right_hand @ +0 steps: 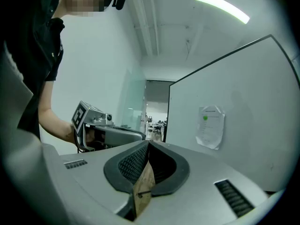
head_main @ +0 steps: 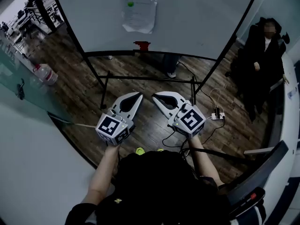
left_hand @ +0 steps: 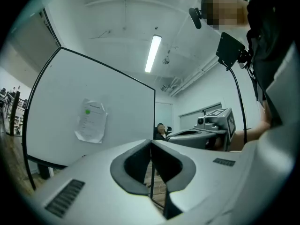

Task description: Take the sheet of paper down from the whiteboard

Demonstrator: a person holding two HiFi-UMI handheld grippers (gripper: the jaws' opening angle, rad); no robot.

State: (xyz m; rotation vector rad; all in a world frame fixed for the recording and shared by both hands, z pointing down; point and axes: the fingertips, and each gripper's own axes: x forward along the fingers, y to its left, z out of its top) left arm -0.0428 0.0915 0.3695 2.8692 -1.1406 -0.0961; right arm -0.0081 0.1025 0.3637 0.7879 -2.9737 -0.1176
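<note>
Two grippers sit level before me: my left gripper (head_main: 138, 96), jaws together and empty; far ahead between them, the paper (head_main: 138, 11) stuck high on the whiteboard (head_main: 197, 18); my right gripper (head_main: 155, 97), likewise closed on nothing

Head view: from above, steeply down, whiteboard (head_main: 197, 18) well ahead. Gripper views: low, level, facing it from either side. Sheet of paper (head_main: 138, 12) shared by all three.
</note>
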